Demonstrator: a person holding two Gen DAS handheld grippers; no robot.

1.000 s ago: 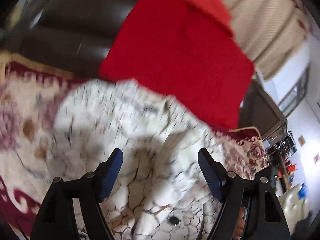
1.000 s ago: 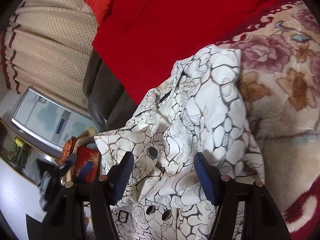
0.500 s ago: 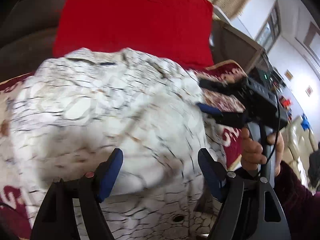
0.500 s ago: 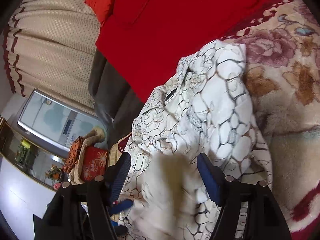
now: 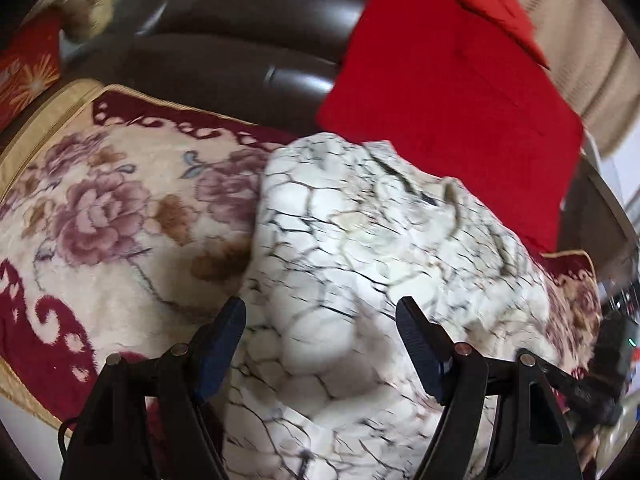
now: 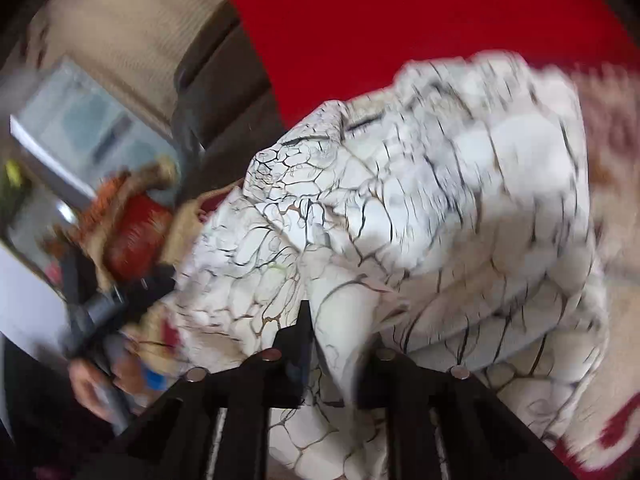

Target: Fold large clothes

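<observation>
The white garment point(image 5: 360, 264) with a dark crackle print lies bunched on a flowered blanket point(image 5: 100, 216), filling the centre and lower right of the left wrist view. Its heap runs lengthwise from the bottom middle of that frame up toward the upper right, where its far end touches the lower edge of a red cushion point(image 5: 452, 92); the cushion leans on a dark brown sofa back point(image 5: 224, 44). The left tongs point(image 5: 320, 324) stand spread wide at the bottom of the frame, blue pads on either side of a hump of the cloth, not pressing it. In the right wrist view, which is blurred, the garment point(image 6: 420, 208) stretches from the bottom centre to the upper right, again ending against the red cushion point(image 6: 420, 16). The right tongs point(image 6: 332, 336) have just been closing and now pinch a raised fold of the garment at the bottom centre. At the lower left of that frame a hand point(image 6: 100, 384) grips a dark handle.
</observation>
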